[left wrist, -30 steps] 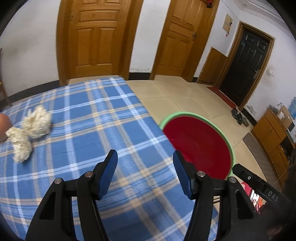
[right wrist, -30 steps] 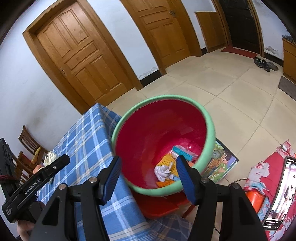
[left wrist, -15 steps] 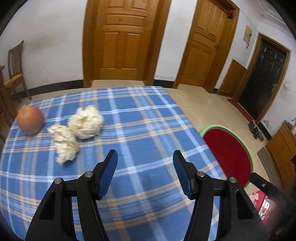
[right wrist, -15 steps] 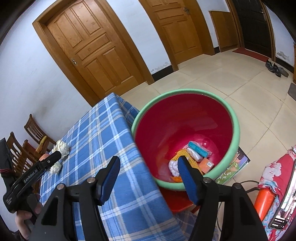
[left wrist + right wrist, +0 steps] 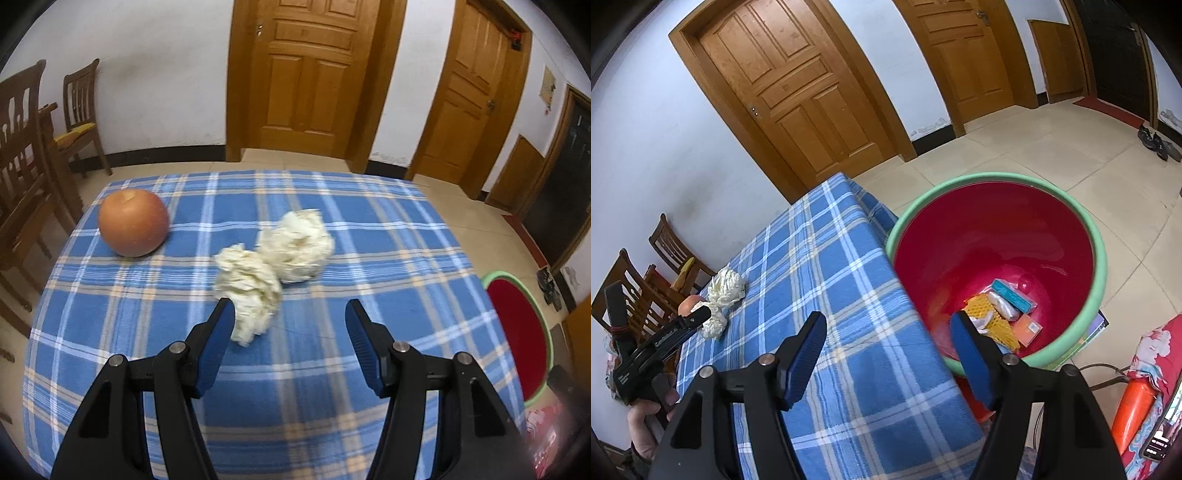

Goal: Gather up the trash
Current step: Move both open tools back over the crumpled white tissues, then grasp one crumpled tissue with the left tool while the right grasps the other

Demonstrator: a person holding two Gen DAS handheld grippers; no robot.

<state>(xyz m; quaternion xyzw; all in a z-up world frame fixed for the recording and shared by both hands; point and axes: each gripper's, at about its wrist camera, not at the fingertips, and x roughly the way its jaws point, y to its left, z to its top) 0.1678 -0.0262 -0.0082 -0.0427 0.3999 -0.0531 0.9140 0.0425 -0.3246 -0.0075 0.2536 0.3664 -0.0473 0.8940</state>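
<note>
Right jaws wider, nothing between.

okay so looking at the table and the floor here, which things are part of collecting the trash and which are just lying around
Part of the job:
- nearer paper wad
- farther paper wad
- red bin beside the table, trash already inside
- left gripper, empty, facing the wads
- right gripper, jaws opening, empty

Just lying about:
- apple
- chairs
- shoes

Two crumpled white paper wads [image 5: 273, 258] lie touching each other near the middle of the checked tablecloth [image 5: 332, 387]. Off its right edge stands the red, green-rimmed bin [image 5: 997, 236], upright, holding wrappers [image 5: 1004, 314].
</note>
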